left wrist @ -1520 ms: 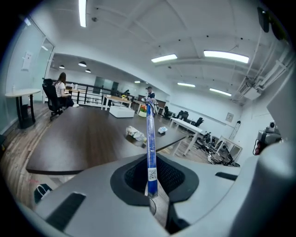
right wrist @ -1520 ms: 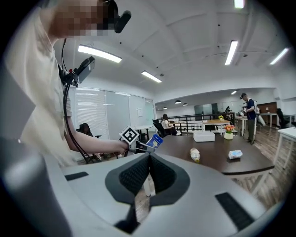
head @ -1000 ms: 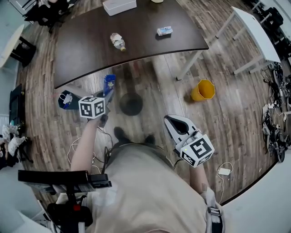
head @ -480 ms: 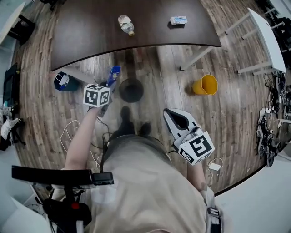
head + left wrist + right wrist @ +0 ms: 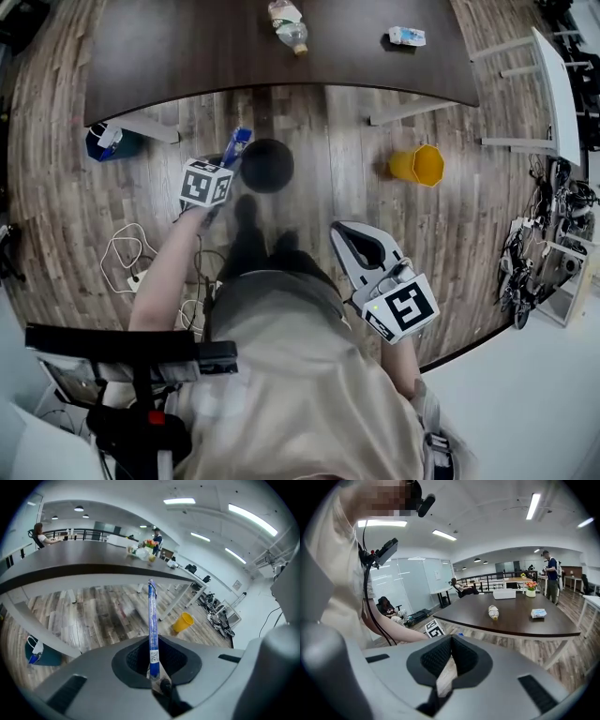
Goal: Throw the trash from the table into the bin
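My left gripper [image 5: 223,173] [image 5: 154,677] is shut on a flat blue wrapper [image 5: 237,145] [image 5: 151,620], which sticks out edge-on past the jaws. It hangs over the wooden floor just left of a black round object [image 5: 267,165]; I cannot tell whether that is a bin. My right gripper [image 5: 350,232] [image 5: 450,663] is shut with nothing in it, low at my right side. On the dark table [image 5: 187,56] [image 5: 520,620] lie a crushed plastic bottle [image 5: 288,23] [image 5: 493,612] and a small white-blue packet [image 5: 407,37] [image 5: 538,613].
A yellow bin [image 5: 417,164] [image 5: 182,622] lies on its side by a white table leg [image 5: 403,114]. A blue bin [image 5: 103,141] [image 5: 35,651] with rubbish stands under the table's left end. Cables [image 5: 127,262] trail on the floor at left. A white box [image 5: 504,594] sits at the table's far end.
The table has slid toward the top of the head view. My left gripper with the blue wrapper has sunk toward the floor beside the black round object. The right gripper stays shut.
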`<state>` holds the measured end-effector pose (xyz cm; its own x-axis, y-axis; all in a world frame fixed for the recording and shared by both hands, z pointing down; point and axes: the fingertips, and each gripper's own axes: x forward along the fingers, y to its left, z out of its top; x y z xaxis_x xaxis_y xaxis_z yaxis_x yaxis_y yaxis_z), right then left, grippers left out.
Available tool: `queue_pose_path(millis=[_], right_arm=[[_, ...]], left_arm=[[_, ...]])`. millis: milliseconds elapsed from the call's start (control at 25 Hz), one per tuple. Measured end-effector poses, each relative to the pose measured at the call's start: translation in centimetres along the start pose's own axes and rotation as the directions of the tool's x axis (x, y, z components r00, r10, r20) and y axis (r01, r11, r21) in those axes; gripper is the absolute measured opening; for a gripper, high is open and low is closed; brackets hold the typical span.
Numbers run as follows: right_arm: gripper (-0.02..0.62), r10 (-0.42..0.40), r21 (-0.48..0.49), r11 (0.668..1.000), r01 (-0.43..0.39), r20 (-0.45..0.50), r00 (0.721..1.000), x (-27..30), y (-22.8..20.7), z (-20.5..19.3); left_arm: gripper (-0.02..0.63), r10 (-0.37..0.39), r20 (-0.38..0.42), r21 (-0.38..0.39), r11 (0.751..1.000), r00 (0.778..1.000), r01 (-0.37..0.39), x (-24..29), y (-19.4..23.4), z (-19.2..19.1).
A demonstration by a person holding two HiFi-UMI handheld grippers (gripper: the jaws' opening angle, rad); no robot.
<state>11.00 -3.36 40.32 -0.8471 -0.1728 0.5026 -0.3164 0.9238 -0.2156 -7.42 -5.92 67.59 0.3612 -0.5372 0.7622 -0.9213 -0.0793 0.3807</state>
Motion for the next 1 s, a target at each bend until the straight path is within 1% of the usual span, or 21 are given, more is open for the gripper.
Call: queue_pose_path(millis=[120, 280, 360, 480, 640, 760, 880, 1000], right_arm=[[0.011, -0.013, -0.001, 1.000, 0.013, -0.031, 0.999, 2.2, -0.9, -0.3], [0.011, -0.007, 0.027, 1.000, 0.008, -0.043, 0.999, 1.9, 0.0, -0.9], [0.011, 0.002, 0.038, 0.999, -0.001, -0.042, 0.999, 2.3, -0.4, -1.1], [0.011, 0.032, 0.073, 0.997, -0.029, -0.031, 0.999, 3.4, -2.2, -2.3], [0.011, 0.068, 0.162, 0.984, -0.070, 0.012, 0.998, 4.5, -5.9, -4.1], [0.011, 0.077, 0.225, 0.971, -0.086, 0.047, 0.996, 5.4, -8.2, -5.5], [0.011, 0.082, 0.253, 0.963, -0.091, 0.046, 0.996, 6.2, -9.5, -7.4], [0.011, 0.087, 0.280, 0.956, -0.090, 0.023, 0.996, 6.7, -10.4, -9.9]], left_arm=[[0.034, -0.005, -0.037, -0.002, 1.000, 0.999, 0.005, 2.3, 2.4, -0.5], [0.034, 0.001, -0.081, 0.013, 1.000, 0.997, 0.000, 2.6, 2.4, -2.1], [0.034, 0.003, -0.105, 0.019, 1.000, 0.995, -0.001, 3.3, 2.4, -2.6], [0.034, 0.025, -0.157, 0.037, 0.999, 0.987, -0.019, 5.2, 2.7, -3.6], [0.034, 0.054, -0.198, 0.030, 0.998, 0.979, -0.049, 7.9, 2.7, -4.5], [0.034, 0.061, -0.244, 0.041, 0.998, 0.968, -0.053, 10.3, 2.7, -6.3], [0.034, 0.054, -0.286, 0.028, 0.998, 0.957, -0.048, 12.8, 2.9, -8.4], [0.034, 0.039, -0.315, 0.021, 0.999, 0.948, -0.034, 15.8, 2.8, -10.2]])
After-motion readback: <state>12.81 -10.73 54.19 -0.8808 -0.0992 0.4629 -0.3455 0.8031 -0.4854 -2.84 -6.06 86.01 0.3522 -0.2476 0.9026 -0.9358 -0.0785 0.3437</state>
